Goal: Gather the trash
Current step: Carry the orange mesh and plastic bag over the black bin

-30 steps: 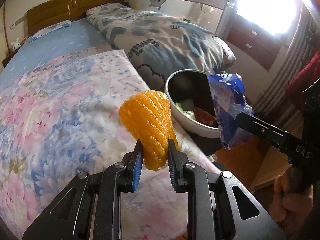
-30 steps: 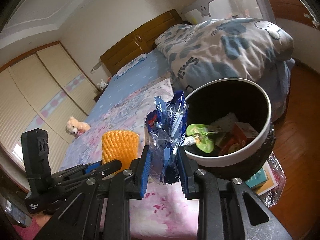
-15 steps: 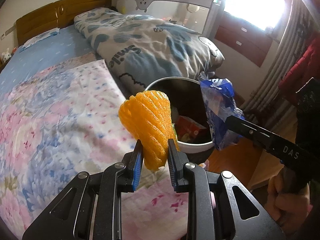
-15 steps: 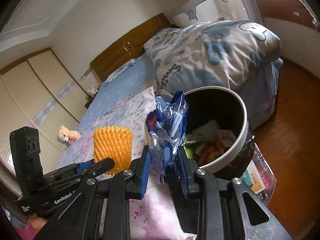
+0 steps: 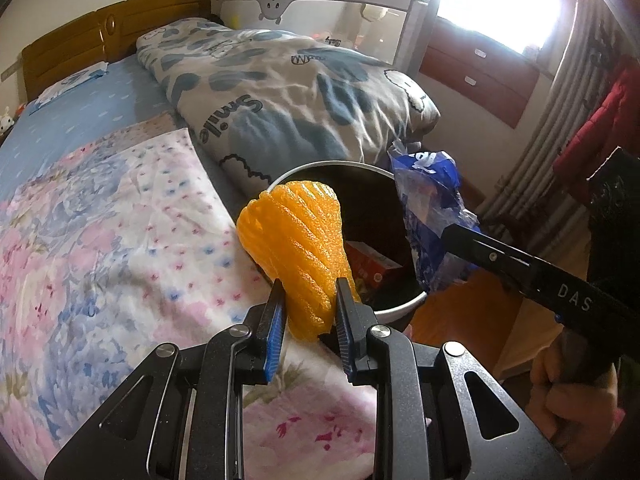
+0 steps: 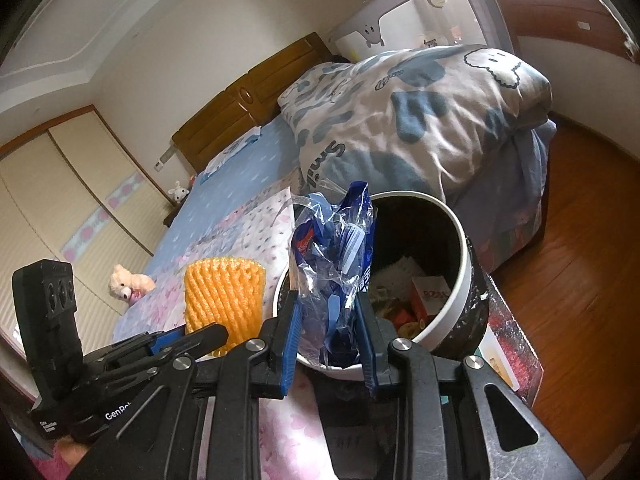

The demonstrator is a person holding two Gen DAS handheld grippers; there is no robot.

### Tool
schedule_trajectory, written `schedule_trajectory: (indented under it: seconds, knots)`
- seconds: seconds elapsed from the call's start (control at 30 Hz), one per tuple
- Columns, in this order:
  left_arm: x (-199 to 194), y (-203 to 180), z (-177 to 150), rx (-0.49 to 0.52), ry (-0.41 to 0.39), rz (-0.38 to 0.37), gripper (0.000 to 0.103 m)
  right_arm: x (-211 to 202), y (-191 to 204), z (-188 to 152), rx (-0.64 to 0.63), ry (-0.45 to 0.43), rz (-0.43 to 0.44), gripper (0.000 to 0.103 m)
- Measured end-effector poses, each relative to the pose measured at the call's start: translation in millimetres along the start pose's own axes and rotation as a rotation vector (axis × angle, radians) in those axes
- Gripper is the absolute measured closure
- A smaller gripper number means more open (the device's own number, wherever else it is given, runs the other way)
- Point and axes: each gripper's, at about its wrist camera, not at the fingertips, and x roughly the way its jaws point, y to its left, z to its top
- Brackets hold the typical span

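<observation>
While the left claw [image 5: 308,312] pinches the net [image 5: 298,248] and the right claw [image 6: 326,320] clamps the wrapper [image 6: 336,256], releasing short of the bin [image 6: 460,276] ahead could drop either onto the bed [image 5: 120,240].

- My left gripper [image 5: 308,312] is full of orange foam net [image 5: 298,248], which hangs at the near rim of the bin [image 5: 402,308]; the mouth beyond it lies open.
- My right gripper [image 6: 328,316] with its blue wrapper [image 6: 336,248] sits at the bin's right rim in the left view, so the two crowd the opening.
- The quilt [image 5: 288,92] bulks just behind the bin.
- Boxes [image 6: 430,290] and scraps cover the bin's bottom; upper part free.
- Floor [image 6: 580,240] to the right is clear.
</observation>
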Motion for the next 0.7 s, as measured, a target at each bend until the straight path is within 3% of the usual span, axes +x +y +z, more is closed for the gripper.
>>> schedule_trajectory:
  seconds: [0.7]
  knots:
    - [24,-14,20,0.016,0.017,0.009,0.081,8,-14,13,0.011,0.011,-0.008,0.077]
